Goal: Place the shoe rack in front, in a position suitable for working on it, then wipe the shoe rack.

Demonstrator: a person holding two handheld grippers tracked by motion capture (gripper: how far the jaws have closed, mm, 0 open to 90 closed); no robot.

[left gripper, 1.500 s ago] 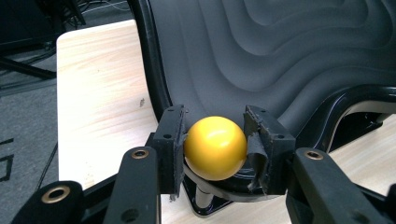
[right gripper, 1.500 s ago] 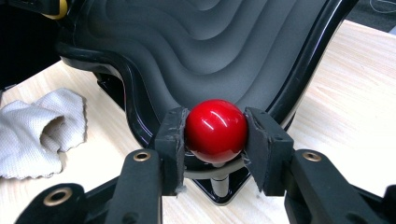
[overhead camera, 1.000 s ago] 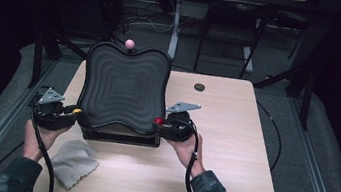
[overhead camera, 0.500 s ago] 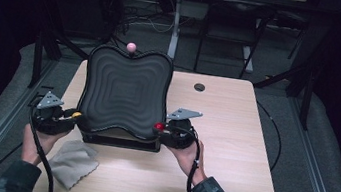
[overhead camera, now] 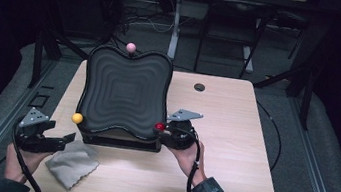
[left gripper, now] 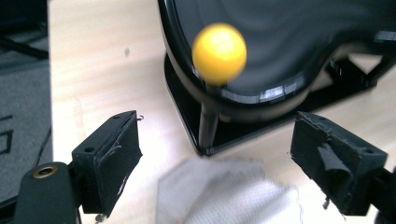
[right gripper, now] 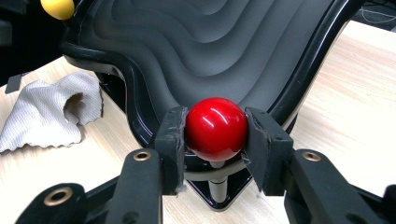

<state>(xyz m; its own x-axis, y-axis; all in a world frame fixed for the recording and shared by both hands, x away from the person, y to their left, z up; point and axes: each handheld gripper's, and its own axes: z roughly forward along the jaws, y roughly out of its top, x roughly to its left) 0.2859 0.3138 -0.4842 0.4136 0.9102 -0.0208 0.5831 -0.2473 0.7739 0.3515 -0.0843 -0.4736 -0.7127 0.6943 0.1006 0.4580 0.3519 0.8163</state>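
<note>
Red ball knob (right gripper: 216, 129) sits clamped between the right gripper (right gripper: 215, 140)'s two black pads, which press on its left and right sides; in the high view that right gripper (overhead camera: 169, 130) is at the near right corner of the black wavy tray (overhead camera: 123, 92). The knob stands on a short post at the tray's rim. The left gripper (left gripper: 215, 154) has its jaws wide apart, having just been opening, with nothing between the pads; the yellow ball knob (left gripper: 219, 53) is free ahead of them, on its own dark post at the tray's near left corner. In the high view the left gripper (overhead camera: 58, 141) is back near the table (overhead camera: 235, 125)'s front left edge, just beside a grey cloth (overhead camera: 73, 163). The tray's ridged hollow holds nothing; a pink ball knob (overhead camera: 131, 47) stands at its far rim.
</note>
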